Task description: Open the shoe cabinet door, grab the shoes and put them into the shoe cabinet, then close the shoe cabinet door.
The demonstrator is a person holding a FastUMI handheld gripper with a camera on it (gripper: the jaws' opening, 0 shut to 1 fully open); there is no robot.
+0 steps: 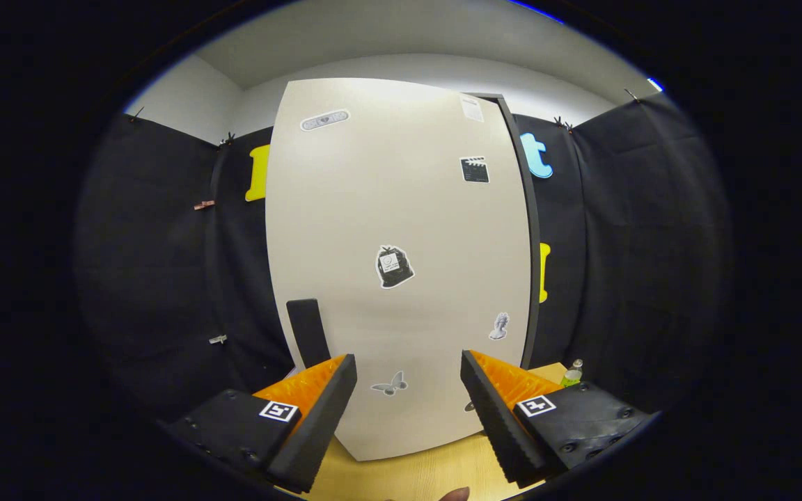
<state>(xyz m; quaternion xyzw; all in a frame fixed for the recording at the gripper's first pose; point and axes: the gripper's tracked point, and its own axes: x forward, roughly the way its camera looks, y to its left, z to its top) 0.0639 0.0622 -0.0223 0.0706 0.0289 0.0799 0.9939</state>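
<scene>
Handle [308, 332]: dark bar at the door's left edge, just beyond the left finger. Door [401, 264]: pale, stickered, closed against its dark frame, squarely ahead. Gripper [408, 390]: fingers spread wide, holding nothing, aimed at the door's lower part, probably there to work the handle. Shoes: not seen. Bottle [572, 374]: on the wooden floor [415, 473], right of the cabinet. Closed door fits either end of the job.

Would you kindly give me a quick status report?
Gripper open, holding nothing. Cabinet door shut, just ahead; dark handle beyond the left finger. Green bottle beside the cabinet, not blocking.
</scene>
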